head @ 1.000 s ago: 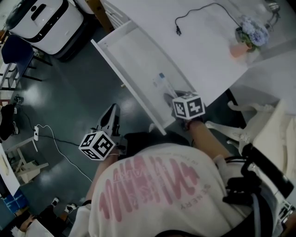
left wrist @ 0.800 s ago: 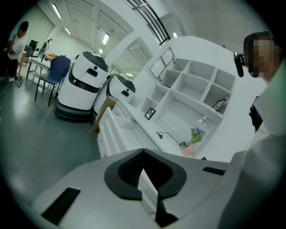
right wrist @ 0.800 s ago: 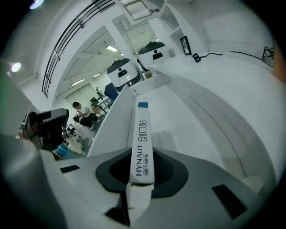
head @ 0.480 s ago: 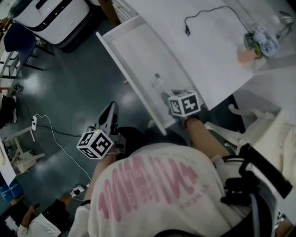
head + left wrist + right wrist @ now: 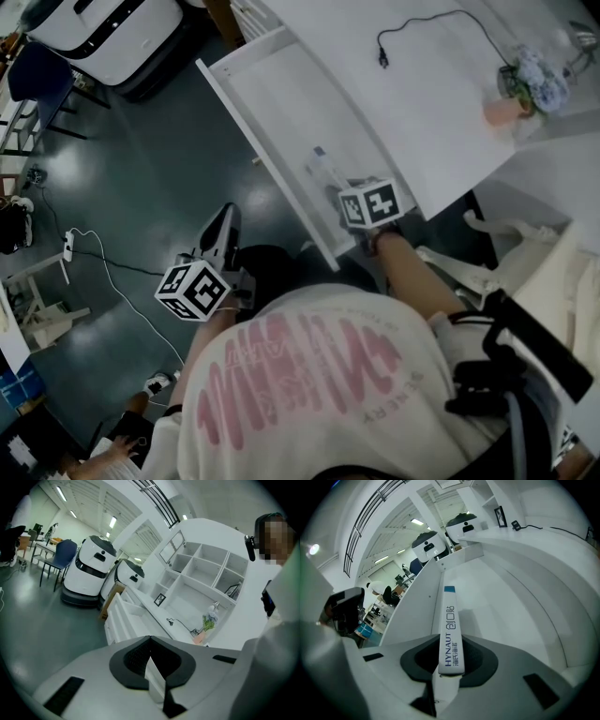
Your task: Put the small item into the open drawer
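The small item is a slim white box with blue print and a blue end. My right gripper is shut on it. The box points forward and down into the open white drawer, just above the drawer floor. In the head view the box sticks out past the right gripper over the drawer's near end. My left gripper hangs over the dark floor left of the drawer, shut with nothing in it. In its own view the left gripper points towards the room.
The white desk top over the drawer carries a black cable and a flower pot. White rounded machines stand at the far left. A cable lies on the floor. White shelving rises behind the desk.
My right gripper has sunk a little with the box, deeper over the drawer. The left gripper has stayed where it was.
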The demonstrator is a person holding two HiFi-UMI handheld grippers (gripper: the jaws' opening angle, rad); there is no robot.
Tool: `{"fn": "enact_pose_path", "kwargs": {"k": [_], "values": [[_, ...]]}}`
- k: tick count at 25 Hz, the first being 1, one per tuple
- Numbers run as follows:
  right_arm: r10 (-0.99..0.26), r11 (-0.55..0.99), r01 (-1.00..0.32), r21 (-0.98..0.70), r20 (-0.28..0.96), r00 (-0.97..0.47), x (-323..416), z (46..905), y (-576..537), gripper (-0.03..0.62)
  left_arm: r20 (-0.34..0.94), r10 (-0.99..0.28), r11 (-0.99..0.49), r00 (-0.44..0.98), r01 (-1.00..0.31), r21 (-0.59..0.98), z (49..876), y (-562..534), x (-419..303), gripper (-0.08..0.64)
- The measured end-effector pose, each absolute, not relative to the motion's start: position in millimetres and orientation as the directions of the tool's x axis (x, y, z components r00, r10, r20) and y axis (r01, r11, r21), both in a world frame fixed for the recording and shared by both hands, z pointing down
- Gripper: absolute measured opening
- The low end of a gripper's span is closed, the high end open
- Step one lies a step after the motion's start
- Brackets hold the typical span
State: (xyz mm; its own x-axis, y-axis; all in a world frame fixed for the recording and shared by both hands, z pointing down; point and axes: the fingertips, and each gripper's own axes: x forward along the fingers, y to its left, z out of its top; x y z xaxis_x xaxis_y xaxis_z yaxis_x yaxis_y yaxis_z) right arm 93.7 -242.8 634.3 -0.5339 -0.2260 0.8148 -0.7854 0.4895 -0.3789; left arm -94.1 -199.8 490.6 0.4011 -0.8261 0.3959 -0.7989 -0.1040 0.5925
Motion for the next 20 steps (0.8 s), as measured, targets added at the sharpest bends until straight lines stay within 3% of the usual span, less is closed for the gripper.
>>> {"fn": "enact_pose_path", "kwargs": {"k": [9,14,20], "values": [[-0.216,0.511,-0.783,-0.355,0.829,-0.517,92.9,637.4,-239.1,0.093,0.353,-0.856,-0.106,0.378,-0.797,0.595,483.7,-208.5,-107.2,0.029],[-0.213,0.512,-0.784,-0.352,0.832,-0.512,93.4,637.8,-240.1,0.164,0.337,-0.872,-0.095,0.357,-0.796,0.598,480.2,-211.1,-116.3,0.029],[-0.227,0.519,-0.790,-0.327,0.838,-0.496,96.5,636.5,-248.3,0.194,0.340,-0.870,-0.091,0.358,-0.794,0.602,484.0,-209.5,-116.3,0.029]]}}
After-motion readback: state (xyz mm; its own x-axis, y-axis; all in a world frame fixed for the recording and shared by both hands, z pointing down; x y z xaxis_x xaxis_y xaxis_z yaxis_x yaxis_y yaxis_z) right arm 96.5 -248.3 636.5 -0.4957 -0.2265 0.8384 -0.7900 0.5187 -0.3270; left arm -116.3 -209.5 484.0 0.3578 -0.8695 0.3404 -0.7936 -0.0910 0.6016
